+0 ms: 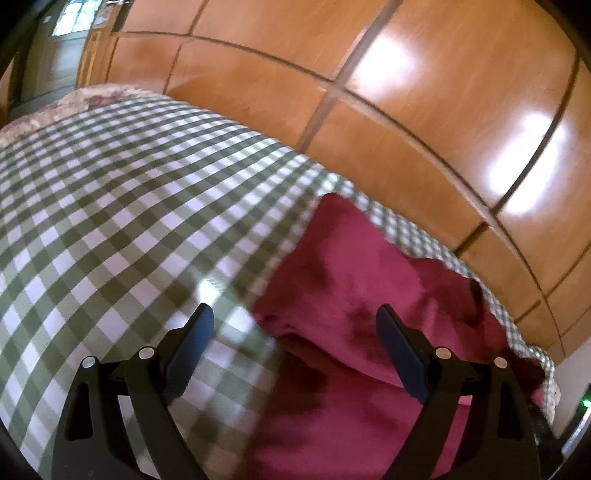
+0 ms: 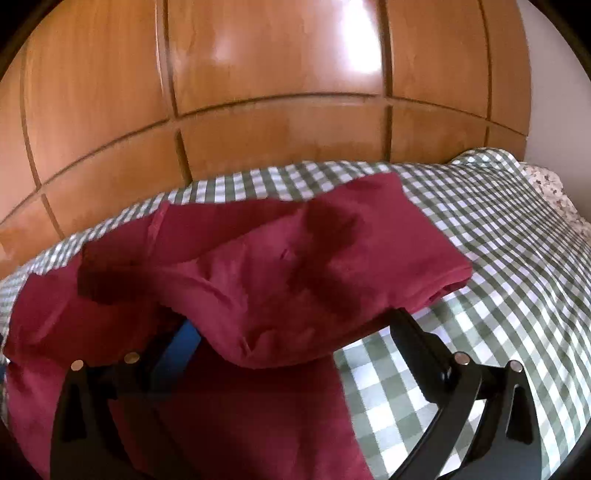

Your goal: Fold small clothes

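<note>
A dark red garment (image 1: 362,295) lies on a green and white checked cloth (image 1: 110,221). In the left wrist view my left gripper (image 1: 295,314) is open and empty, its left finger over the checked cloth and its right finger over the garment's left edge. In the right wrist view the garment (image 2: 258,266) is bunched, with a fold draped over the tips of my right gripper (image 2: 295,325). Its jaws stand wide apart with the cloth lying between them. The left fingertip is hidden under the fold.
A glossy wooden wardrobe (image 1: 406,92) stands close behind the far edge of the cloth; it also shows in the right wrist view (image 2: 277,92). A patterned edge (image 2: 550,188) shows at the right end of the checked cloth (image 2: 480,258). A doorway (image 1: 66,22) is far left.
</note>
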`<move>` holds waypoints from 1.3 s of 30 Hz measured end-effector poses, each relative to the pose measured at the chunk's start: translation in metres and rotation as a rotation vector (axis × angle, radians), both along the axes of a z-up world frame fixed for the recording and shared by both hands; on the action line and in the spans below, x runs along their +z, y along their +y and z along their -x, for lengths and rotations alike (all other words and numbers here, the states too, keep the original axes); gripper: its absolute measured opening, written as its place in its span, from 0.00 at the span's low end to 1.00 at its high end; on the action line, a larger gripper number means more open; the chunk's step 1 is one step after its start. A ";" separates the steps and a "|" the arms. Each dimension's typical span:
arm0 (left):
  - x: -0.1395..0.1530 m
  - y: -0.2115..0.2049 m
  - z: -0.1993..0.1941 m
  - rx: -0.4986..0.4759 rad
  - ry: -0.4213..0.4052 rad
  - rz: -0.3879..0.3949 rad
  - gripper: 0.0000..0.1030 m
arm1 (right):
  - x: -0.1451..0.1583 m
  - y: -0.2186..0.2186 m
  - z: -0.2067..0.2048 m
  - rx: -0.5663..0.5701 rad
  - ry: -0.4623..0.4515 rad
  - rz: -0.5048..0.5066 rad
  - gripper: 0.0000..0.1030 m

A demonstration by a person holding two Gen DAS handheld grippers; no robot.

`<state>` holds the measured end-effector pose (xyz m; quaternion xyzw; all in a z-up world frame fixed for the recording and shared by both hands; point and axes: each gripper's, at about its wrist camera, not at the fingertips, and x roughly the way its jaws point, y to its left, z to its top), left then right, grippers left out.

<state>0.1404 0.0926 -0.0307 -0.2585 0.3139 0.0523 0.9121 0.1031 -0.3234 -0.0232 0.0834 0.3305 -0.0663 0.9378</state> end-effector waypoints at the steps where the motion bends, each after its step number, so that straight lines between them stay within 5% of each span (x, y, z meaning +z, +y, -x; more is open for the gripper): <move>1: 0.007 -0.006 0.003 -0.019 -0.017 0.006 0.86 | -0.001 0.002 -0.003 0.010 0.009 0.007 0.98; 8: 0.050 -0.095 -0.014 -0.304 -0.019 0.003 0.86 | -0.006 0.003 -0.008 0.024 0.032 -0.011 0.98; 13: 0.039 -0.151 -0.043 -0.427 0.099 0.071 0.86 | -0.006 0.002 -0.007 0.027 0.032 -0.029 0.98; 21: 0.016 -0.223 -0.096 -0.574 0.300 0.295 0.77 | -0.007 0.001 -0.008 0.046 0.029 -0.049 0.98; 24: 0.013 -0.243 -0.104 -0.592 0.339 0.299 0.77 | -0.007 0.000 -0.007 0.048 0.026 -0.057 0.98; 25: 0.011 -0.252 -0.109 -0.610 0.358 0.296 0.75 | -0.007 0.000 -0.008 0.048 0.026 -0.058 0.98; 29: 0.002 -0.270 -0.119 -0.614 0.417 0.263 0.41 | -0.008 0.000 -0.007 0.048 0.025 -0.058 0.98; 31: -0.002 -0.272 -0.120 -0.608 0.431 0.257 0.10 | -0.008 0.001 -0.008 0.049 0.028 -0.059 0.98; 39: 0.041 -0.226 -0.122 -0.567 0.239 0.228 0.07 | -0.007 -0.001 -0.005 0.042 0.017 -0.068 0.98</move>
